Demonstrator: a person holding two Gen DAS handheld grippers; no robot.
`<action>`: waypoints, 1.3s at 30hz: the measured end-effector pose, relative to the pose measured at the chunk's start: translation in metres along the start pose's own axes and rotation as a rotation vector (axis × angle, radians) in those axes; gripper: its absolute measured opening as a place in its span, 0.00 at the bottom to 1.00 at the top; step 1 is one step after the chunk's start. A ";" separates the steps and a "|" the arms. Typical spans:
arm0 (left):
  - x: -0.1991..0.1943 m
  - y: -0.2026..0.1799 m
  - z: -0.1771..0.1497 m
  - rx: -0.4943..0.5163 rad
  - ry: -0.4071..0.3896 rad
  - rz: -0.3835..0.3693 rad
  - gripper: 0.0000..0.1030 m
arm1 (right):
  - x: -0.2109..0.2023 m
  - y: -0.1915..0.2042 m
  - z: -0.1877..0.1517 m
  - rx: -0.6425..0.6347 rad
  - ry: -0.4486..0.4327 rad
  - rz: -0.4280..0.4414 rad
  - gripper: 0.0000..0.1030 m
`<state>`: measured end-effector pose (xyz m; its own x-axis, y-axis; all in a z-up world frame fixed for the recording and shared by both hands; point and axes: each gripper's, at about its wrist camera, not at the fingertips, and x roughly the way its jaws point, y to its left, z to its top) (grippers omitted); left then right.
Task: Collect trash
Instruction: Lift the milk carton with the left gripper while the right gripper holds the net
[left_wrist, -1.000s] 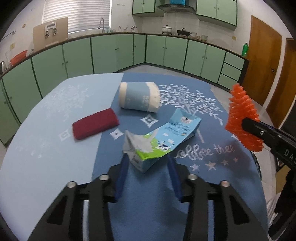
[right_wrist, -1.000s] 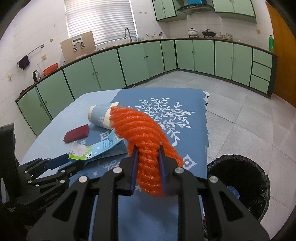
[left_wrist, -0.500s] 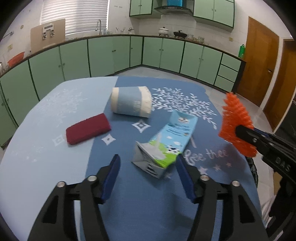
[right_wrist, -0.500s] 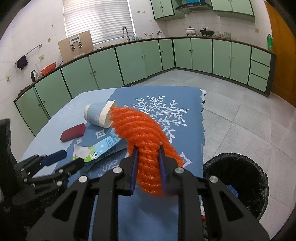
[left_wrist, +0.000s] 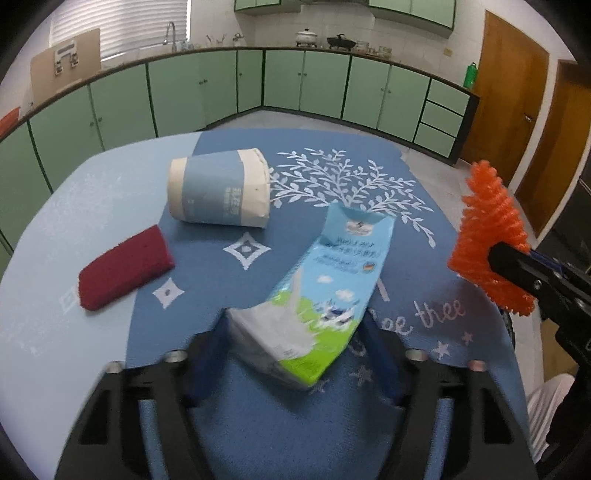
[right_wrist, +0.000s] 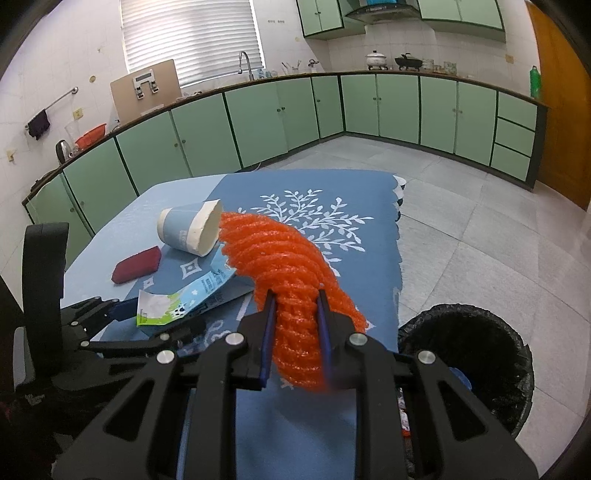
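A flattened blue and green milk carton (left_wrist: 332, 280) lies on the blue tablecloth (left_wrist: 258, 424). Its near end sits between the jaws of my left gripper (left_wrist: 291, 354), which are closing; I see no pad pressing on it. The right wrist view shows the carton (right_wrist: 192, 299) and left gripper (right_wrist: 147, 317) at lower left. My right gripper (right_wrist: 295, 299) is shut on an orange foam net (right_wrist: 280, 258) and holds it above the table's right side. That net (left_wrist: 487, 229) shows at the right edge of the left wrist view.
A cream roll with a blue label (left_wrist: 221, 192) lies on its side behind the carton. A dark red sponge (left_wrist: 125, 269) rests to its left. A black trash bin (right_wrist: 469, 354) stands on the floor by the table's right edge. Green cabinets line the walls.
The left gripper's jaws spread wide off the carton's crumpled end, then moved forward and down around that end and narrowed. The right gripper and net stayed put.
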<state>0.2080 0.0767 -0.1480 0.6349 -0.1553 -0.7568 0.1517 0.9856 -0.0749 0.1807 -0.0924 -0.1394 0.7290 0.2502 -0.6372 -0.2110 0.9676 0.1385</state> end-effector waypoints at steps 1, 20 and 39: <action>-0.001 0.000 0.000 -0.003 -0.002 0.000 0.54 | 0.000 -0.001 0.000 0.001 0.001 0.000 0.19; -0.039 -0.018 -0.014 0.012 -0.059 0.016 0.53 | -0.023 -0.004 -0.005 -0.017 -0.023 0.002 0.19; -0.016 -0.027 -0.011 0.015 -0.005 -0.019 0.48 | -0.021 -0.013 -0.005 0.003 -0.007 -0.009 0.19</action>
<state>0.1854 0.0532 -0.1408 0.6357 -0.1743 -0.7520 0.1750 0.9814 -0.0796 0.1650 -0.1099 -0.1315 0.7353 0.2421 -0.6330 -0.2031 0.9698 0.1350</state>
